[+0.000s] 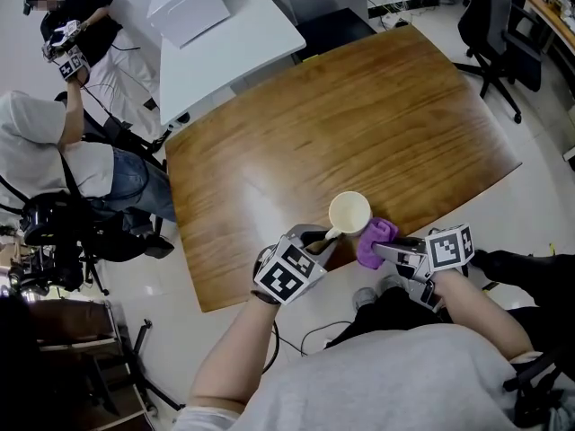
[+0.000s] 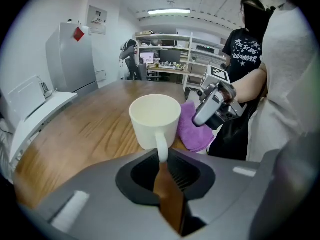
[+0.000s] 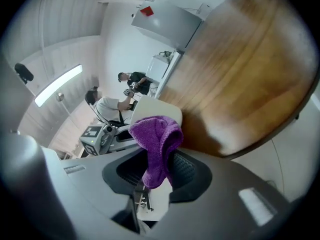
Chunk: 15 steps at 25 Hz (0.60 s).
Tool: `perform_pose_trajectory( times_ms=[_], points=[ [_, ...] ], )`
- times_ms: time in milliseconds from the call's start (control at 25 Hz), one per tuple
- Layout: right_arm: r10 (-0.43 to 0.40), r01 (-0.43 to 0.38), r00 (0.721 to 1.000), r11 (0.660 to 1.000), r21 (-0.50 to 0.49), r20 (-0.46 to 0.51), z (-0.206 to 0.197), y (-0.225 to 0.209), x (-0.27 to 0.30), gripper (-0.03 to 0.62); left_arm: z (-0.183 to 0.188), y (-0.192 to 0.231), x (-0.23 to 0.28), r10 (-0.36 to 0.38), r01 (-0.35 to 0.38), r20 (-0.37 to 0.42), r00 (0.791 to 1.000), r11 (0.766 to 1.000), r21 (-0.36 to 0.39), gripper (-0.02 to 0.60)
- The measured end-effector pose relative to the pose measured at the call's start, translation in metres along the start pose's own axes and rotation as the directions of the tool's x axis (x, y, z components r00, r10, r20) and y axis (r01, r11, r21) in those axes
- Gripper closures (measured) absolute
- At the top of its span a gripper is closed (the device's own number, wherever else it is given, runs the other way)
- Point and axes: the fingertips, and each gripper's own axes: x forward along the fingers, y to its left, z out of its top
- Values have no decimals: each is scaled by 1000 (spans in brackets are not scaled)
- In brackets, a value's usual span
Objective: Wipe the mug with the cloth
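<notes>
I see the left gripper (image 1: 325,238) at the near edge of the wooden table (image 1: 377,106). Its jaws stand narrow and are clamped on the handle (image 2: 162,151) of the cream mug (image 1: 349,212). In the left gripper view the handle goes straight down btw. the two pads. The mug is upright, opening to the top, inside looks empty. It is over the table's near edge, a bit right of centre. If its bottom touches the wood or is lifted, I cannot tell.

The right gripper (image 1: 388,250) comes from the right side w/ its jaws closed on the purple cloth (image 1: 375,241). In the right gripper view the cloth is pinched btw. the pads; one bunched end sticks out in front and a shorter end hangs down. The bunched end lies against the side of the mug opposite the left gripper. The two grippers are near each other, the mug and cloth btw. them.

In bkgd: a white table (image 1: 225,43) touches the wooden one at its far left corner, two persons (image 1: 63,142) are at the left, and an office chair (image 1: 490,25) stands far right.
</notes>
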Motion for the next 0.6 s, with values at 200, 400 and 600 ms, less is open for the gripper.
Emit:
perform_pose_trajectory(
  times_ms=[200, 400, 600],
  points=[
    [-1, 1, 1000, 999, 37, 2, 1, -2, 0, 469, -1, 1, -1, 10, -10, -1, 1000, 1000, 29, 531],
    [41, -40, 999, 997, -59, 32, 24, 17, -27, 468, -8, -5, -1, -27, 25, 25, 999, 996, 87, 531],
    [97, -96, 995, 991, -95, 10, 57, 42, -30, 468, -18, -7, -13, -95, 88, 37, 995, 985, 149, 531]
  ],
)
